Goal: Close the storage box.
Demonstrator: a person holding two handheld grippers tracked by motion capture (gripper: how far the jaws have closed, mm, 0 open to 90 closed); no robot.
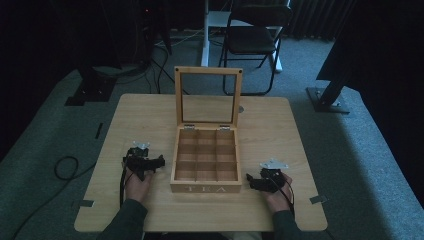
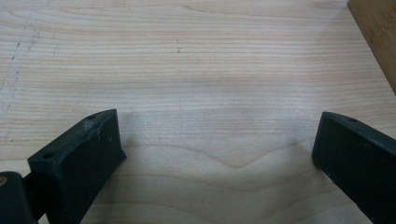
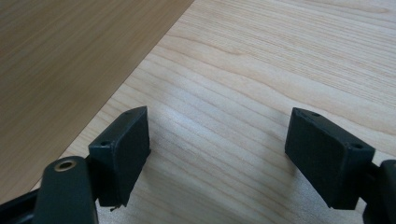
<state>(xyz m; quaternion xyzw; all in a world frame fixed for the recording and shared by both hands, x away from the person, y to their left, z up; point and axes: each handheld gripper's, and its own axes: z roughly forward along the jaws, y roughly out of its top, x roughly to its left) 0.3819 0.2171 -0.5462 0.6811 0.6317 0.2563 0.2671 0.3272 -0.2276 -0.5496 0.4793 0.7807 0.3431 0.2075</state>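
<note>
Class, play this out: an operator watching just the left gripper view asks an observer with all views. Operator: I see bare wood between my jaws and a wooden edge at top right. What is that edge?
Observer: The side of a wooden tea box, marked TEA on its front.
Operator: Is it closed?
Observer: No, its glass-paned lid stands upright, open.
Operator: Anything inside?
Observer: Its compartments look empty.
Operator: The other gripper?
Observer: The right gripper is open over bare table, beside the box.
</note>
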